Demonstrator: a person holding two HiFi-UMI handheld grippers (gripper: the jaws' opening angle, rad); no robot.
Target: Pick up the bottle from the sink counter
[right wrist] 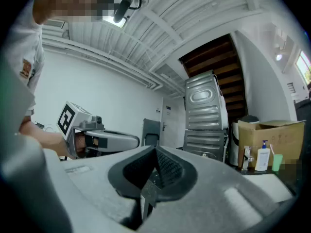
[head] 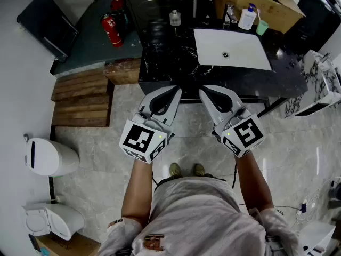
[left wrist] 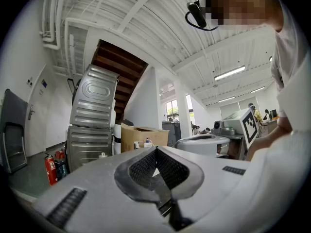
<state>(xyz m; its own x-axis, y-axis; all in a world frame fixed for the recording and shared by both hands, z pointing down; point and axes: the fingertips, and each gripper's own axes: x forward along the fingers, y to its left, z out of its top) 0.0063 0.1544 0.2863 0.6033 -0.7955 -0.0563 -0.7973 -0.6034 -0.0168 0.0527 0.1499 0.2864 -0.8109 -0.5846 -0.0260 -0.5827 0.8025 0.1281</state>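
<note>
A white bottle with a blue pump stands at the back of the black marble sink counter, right of the faucet. It also shows in the right gripper view as the same bottle. A small clear jar stands at the counter's back left. My left gripper and right gripper hover side by side before the counter's front edge, well short of the bottle. Both are shut with nothing between the jaws, seen up close at the left gripper and right gripper.
A white basin is set into the counter, with a green cup beside the bottle. A cardboard box stands behind. Fire extinguishers and wooden pallets lie left; a white bin stands near the wall.
</note>
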